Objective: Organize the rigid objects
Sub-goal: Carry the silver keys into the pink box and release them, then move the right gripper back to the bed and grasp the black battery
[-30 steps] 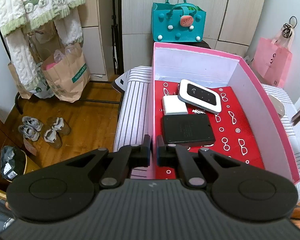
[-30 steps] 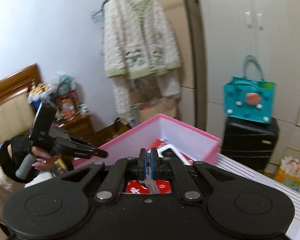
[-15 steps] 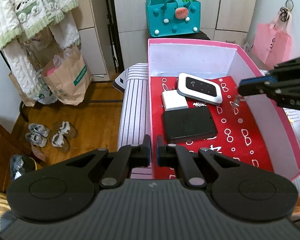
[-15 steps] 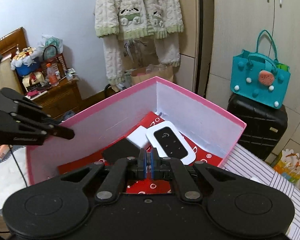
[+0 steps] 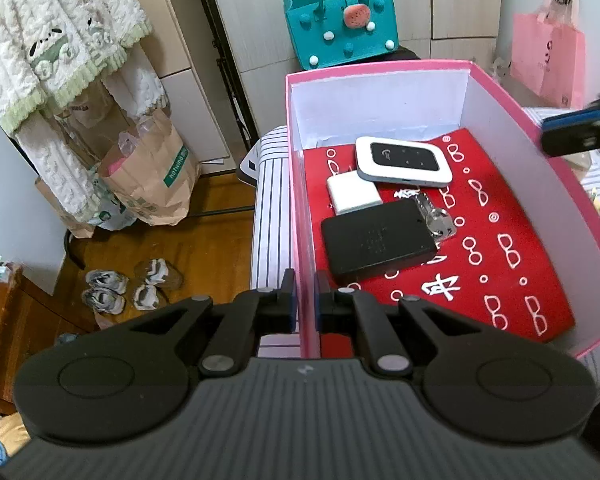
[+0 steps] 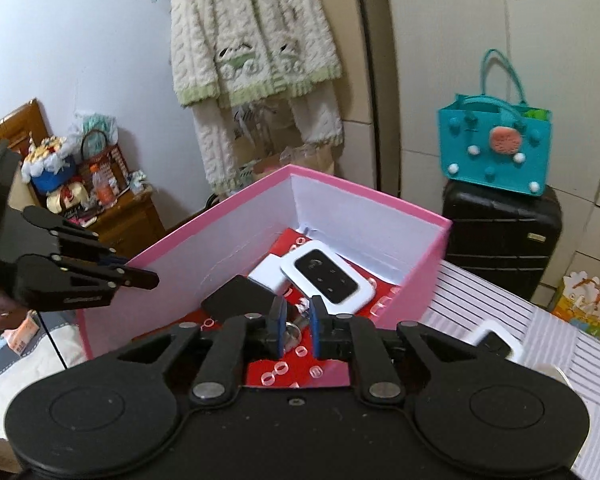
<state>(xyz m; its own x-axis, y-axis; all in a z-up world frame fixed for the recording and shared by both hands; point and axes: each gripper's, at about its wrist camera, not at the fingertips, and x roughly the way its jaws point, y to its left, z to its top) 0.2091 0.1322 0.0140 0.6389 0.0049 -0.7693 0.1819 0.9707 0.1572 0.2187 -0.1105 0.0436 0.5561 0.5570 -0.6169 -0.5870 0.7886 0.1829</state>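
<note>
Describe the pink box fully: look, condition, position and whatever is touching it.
The pink box is a lidless rectangular carton, seemingly cardboard, pink outside and along the rim, white on its inner walls. A red liner printed with white glasses covers its floor. It sits upright on striped fabric. Inside lie a white router, a white block, a black flat case and a silver key beside the case. The left tool clamps the near-left wall; the right tool hangs open above the interior.

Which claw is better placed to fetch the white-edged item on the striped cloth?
Right. The right claw is open, near the white-edged item; the left claw clamps the pink box wall.
</note>
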